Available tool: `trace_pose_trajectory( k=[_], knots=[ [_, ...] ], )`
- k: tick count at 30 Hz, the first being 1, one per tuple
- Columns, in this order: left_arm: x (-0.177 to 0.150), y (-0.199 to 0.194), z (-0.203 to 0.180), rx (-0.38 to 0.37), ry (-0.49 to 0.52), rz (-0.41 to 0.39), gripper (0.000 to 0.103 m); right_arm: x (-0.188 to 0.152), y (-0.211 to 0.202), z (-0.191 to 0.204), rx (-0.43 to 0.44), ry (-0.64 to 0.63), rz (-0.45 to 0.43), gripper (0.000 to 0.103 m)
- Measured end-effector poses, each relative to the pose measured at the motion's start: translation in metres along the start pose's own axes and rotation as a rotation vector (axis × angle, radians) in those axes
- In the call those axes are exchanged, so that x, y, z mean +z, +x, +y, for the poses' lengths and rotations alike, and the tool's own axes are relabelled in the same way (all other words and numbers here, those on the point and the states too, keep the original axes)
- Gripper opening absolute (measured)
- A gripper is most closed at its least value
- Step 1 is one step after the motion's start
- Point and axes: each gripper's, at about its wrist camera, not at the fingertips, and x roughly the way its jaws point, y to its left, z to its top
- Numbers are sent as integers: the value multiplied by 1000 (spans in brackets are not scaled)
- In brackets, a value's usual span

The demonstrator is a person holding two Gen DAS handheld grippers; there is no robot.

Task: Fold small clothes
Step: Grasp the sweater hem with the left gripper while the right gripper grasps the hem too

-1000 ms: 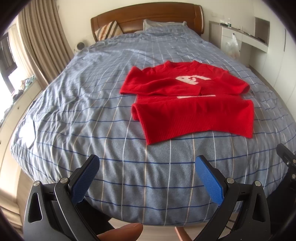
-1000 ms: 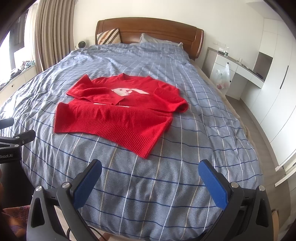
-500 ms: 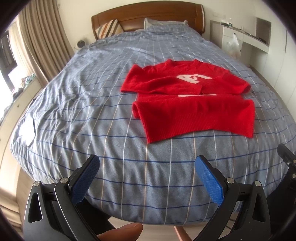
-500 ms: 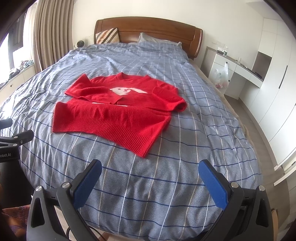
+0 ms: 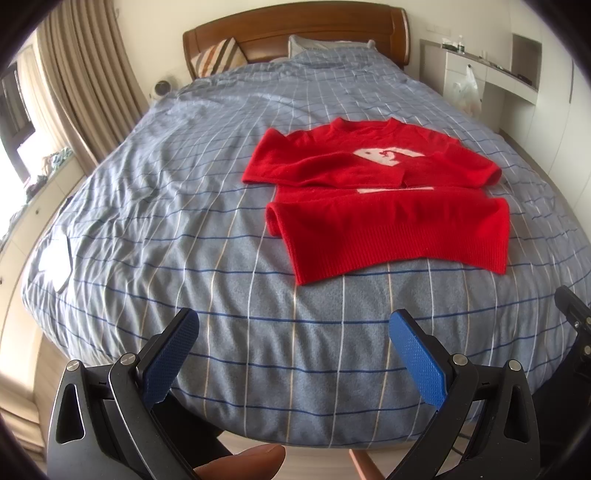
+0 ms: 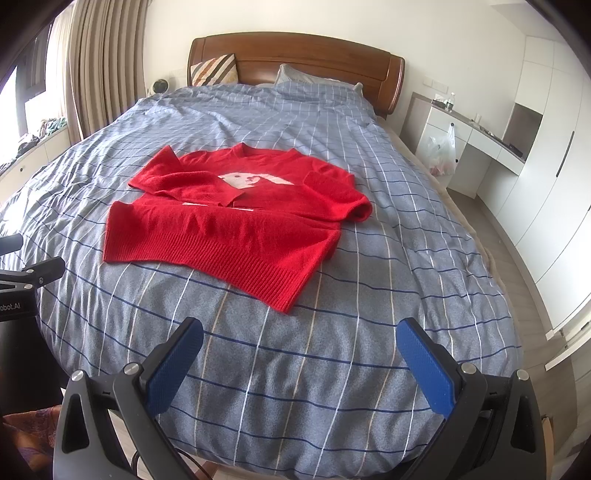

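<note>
Red sweater (image 5: 384, 206) (image 6: 236, 221) lies flat on the blue checked duvet (image 5: 166, 206) (image 6: 388, 295), toward the foot half of the bed, neckline pointing to the wooden headboard (image 5: 295, 26) (image 6: 295, 51). Both sleeves are folded inward across the chest, partly covering a white motif; hem faces the cameras, its ribbed edge slightly skewed. Left gripper (image 5: 293, 325): jaws spread wide, blue pads (image 5: 168, 354) well apart, nothing between them, held above the foot edge of the duvet, clear of the sweater. Right gripper (image 6: 299, 336): jaws likewise wide apart and empty, blue pads (image 6: 424, 365) framing bare duvet, near the sweater's hem corner but not touching. A fingertip shows at the bottom edge of the left wrist view, probably the operator's thumb; too cropped to confirm. Striped cushion (image 5: 218, 55) (image 6: 214, 70) leans on the headboard. White desk (image 6: 476, 144) with a plastic bag (image 6: 441, 151) hanging stands to the bed's right; curtains (image 5: 88, 85) to its left.
</note>
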Motion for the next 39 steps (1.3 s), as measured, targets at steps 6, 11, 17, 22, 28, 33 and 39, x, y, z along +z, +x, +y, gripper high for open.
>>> trace_pose_trajectory(
  k=[6, 11, 17, 22, 28, 33, 39],
  knots=[
    [1, 7, 10, -43, -31, 24, 103, 0, -1, -3, 29, 6, -10, 103],
    [6, 41, 56, -115, -166, 52, 102, -2, 15, -26, 85, 46, -56, 103],
    [30, 105, 63, -270, -190, 87, 91, -4, 92, -57, 329, 242, 61, 103],
    [39, 148, 31, -335, -124, 197, 25, 2, 151, -53, 489, 358, 157, 86],
    [30, 119, 49, -377, -156, 157, 2, 3, 134, -72, 506, 382, 178, 4],
    [-6, 69, 74, -431, -98, 190, 2, -22, 86, -92, 599, 400, 292, 4],
    [-40, 100, 57, -324, -66, 285, 2, -62, 113, -70, 435, 309, 412, 4]
  ],
)
